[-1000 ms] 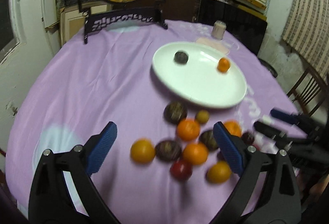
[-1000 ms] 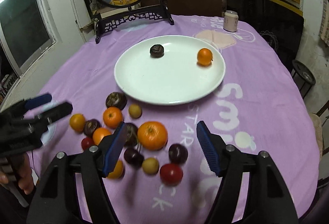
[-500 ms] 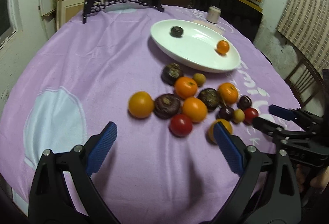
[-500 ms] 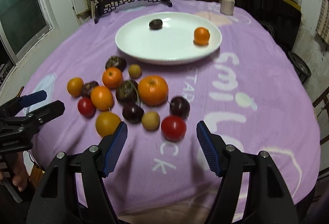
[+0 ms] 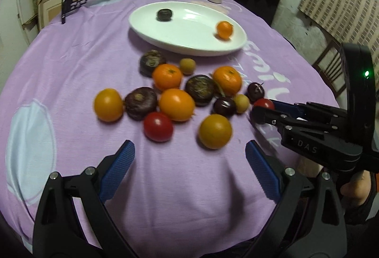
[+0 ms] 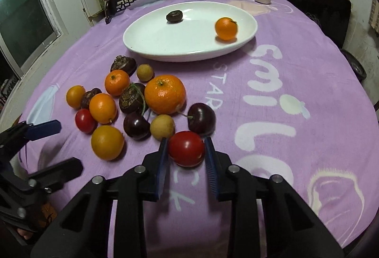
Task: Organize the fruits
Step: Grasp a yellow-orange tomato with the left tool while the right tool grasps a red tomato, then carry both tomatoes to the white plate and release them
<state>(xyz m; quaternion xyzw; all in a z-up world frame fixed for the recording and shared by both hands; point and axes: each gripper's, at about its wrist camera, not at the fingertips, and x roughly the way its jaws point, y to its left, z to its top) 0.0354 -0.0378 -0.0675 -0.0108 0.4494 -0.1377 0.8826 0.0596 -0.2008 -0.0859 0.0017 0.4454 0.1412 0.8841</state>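
Now the right gripper [image 6: 186,149] is closing on a red tomato [image 6: 186,148] resting on the tabletop [image 6: 296,68] below the plate [image 6: 189,33], while the left gripper [image 5: 189,158] hangs wide apart, empty.

— The tablecloth [image 6: 296,64] looks like soft, matt purple fleece. And the plate [image 6: 151,42]?

— Glossy white glazed ceramic, upper middle of the frame. The tomato [image 6: 186,148] has smooth, shiny skin; the large orange [image 6: 165,94] is dimpled.

— The finger pads [image 5: 117,171]?

— Ribbed blue rubber on matt black plastic, with metal screws.
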